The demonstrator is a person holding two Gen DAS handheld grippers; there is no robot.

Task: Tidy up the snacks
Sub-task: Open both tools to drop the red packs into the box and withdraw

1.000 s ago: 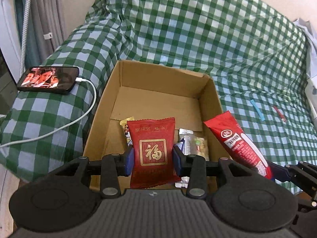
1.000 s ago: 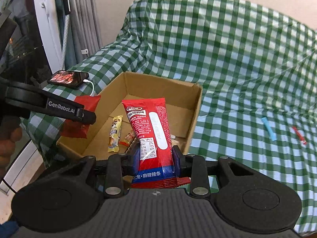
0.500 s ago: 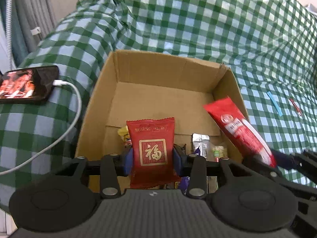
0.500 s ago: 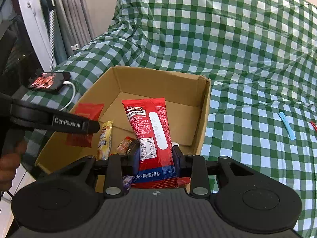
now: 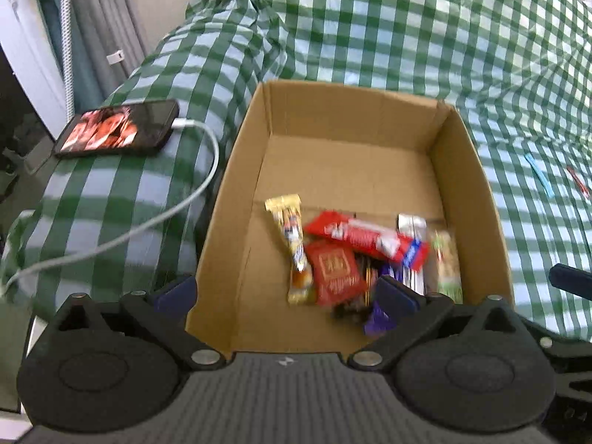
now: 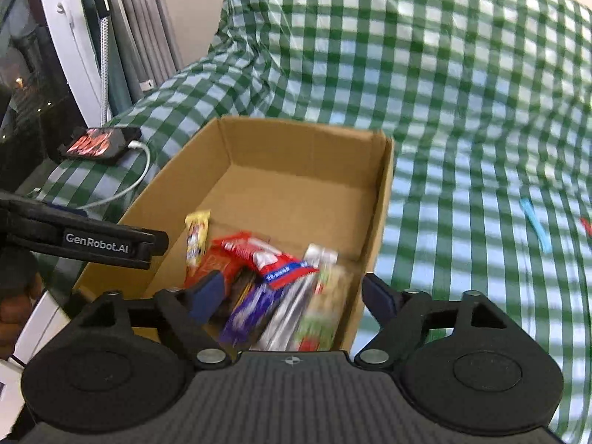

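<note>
An open cardboard box [image 5: 347, 114] [image 6: 307, 140] sits on the checked cloth. Inside lie several snacks: a small red packet [image 5: 335, 272], a long red stick packet [image 5: 360, 235] [image 6: 262, 253], a yellow bar [image 5: 290, 229] [image 6: 196, 236], a green bar [image 5: 447, 262] [image 6: 325, 307] and a purple one [image 6: 248, 312]. My left gripper [image 5: 285, 290] is open and empty over the box's near edge. My right gripper [image 6: 290, 296] is open and empty above the snack pile. The left gripper's arm [image 6: 81, 240] shows at the left of the right wrist view.
A phone [image 5: 118, 131] [image 6: 98, 142] with a white charging cable [image 5: 177, 199] lies left of the box. A blue strip [image 5: 540, 174] [image 6: 534, 227] and a red strip [image 5: 577, 181] lie on the cloth to the right. Curtains and a white frame stand at far left.
Both grippers have opened. The small red packet and the long red stick packet have dropped out of the jaws into the box and now lie on the snack pile.
</note>
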